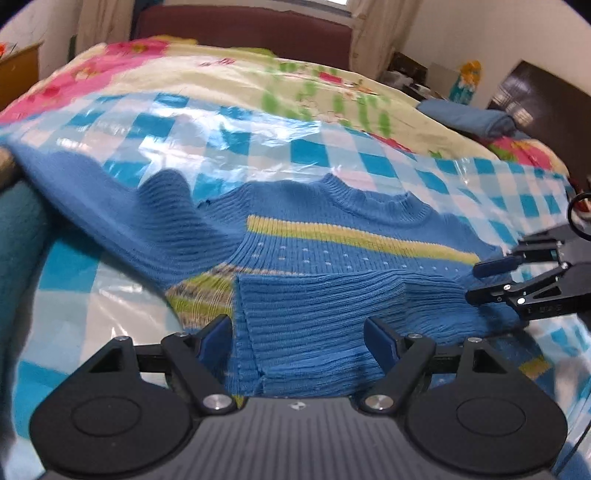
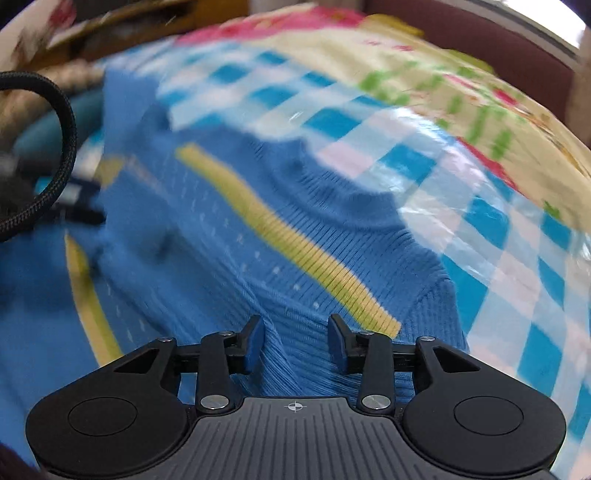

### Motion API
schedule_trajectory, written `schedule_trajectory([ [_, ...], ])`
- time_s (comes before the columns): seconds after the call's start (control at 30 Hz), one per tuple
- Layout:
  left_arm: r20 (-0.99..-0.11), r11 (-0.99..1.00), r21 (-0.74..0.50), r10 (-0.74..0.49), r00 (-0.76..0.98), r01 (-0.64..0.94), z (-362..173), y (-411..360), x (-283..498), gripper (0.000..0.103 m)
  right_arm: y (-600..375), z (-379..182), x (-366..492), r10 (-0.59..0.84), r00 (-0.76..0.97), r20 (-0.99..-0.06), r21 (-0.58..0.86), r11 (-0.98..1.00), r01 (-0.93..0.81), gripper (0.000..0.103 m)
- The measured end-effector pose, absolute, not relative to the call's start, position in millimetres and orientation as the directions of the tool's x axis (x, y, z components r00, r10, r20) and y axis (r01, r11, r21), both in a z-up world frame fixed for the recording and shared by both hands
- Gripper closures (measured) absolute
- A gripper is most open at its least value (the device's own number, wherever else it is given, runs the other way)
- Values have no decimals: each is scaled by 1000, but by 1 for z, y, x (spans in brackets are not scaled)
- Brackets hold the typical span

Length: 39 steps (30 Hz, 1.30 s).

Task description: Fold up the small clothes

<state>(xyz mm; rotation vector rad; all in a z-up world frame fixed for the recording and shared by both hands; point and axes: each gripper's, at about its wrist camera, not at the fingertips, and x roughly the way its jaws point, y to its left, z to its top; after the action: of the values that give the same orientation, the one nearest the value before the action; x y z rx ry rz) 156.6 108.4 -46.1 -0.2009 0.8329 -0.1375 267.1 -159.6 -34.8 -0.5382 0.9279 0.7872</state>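
Directly under and ahead of the left gripper spreads a glossy blue-and-white checked plastic sheet, wrinkled and catching the light. Beyond it, farther ahead, lies a cream bedspread printed with pink flowers and green leaves. At the far end stands a dark red headboard, with pale curtains on either side. Far ahead to the right rests a folded blue cloth near the bed's edge. In the right wrist view a black braided cable loops at the left of that gripper
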Motion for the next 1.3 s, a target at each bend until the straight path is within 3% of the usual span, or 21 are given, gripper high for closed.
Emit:
schedule_trajectory([
  [0.33,-735,975,-211,-207,646,73,-50,111,167,22,-158,-38,287,368,284,-885,-52,528,-847,66],
  [0.37,-747,977,-201,-201,634,73,-53,109,169,27,-154,-44,285,358,277,-892,-61,512,-857,67],
  [0.4,-757,979,-187,-193,624,76,-55,107,170,33,-150,-48,280,352,285,-891,-78,501,-862,75],
  [0.47,-776,985,-159,-166,609,66,-58,104,174,58,-146,-46,277,365,287,-886,-69,507,-859,94],
  [0.5,-777,985,-158,-163,608,62,-57,105,176,62,-147,-44,277,375,286,-882,-52,525,-850,96],
  [0.57,-770,980,-190,-183,611,54,-53,110,178,81,-150,-36,275,387,315,-866,-52,559,-828,97],
  [0.63,-762,974,-220,-205,615,52,-49,116,181,88,-156,-26,277,407,345,-845,-33,605,-795,97],
  [0.8,-722,980,-195,-171,671,40,-31,126,188,89,-168,-6,287,453,450,-769,22,724,-690,97],
  [0.93,-723,988,-150,-98,684,-18,-30,139,196,89,-164,-26,302,424,481,-767,51,788,-614,96],
  [0.97,-738,993,-113,-60,672,-36,-36,140,200,89,-161,-37,307,386,483,-786,33,806,-591,88],
  [1.03,-760,994,-89,-28,649,-60,-46,145,203,88,-154,-53,314,327,476,-816,-11,816,-578,86],
  [1.1,-755,991,-115,-42,654,-69,-45,148,200,88,-155,-46,308,325,532,-782,-36,829,-559,78],
  [1.2,-735,988,-139,-62,676,-61,-37,149,190,84,-166,-22,280,372,595,-712,-36,827,-560,75],
  [1.3,-727,984,-176,-119,676,-17,-35,143,185,72,-160,-14,251,470,539,-699,-20,740,-672,69],
])
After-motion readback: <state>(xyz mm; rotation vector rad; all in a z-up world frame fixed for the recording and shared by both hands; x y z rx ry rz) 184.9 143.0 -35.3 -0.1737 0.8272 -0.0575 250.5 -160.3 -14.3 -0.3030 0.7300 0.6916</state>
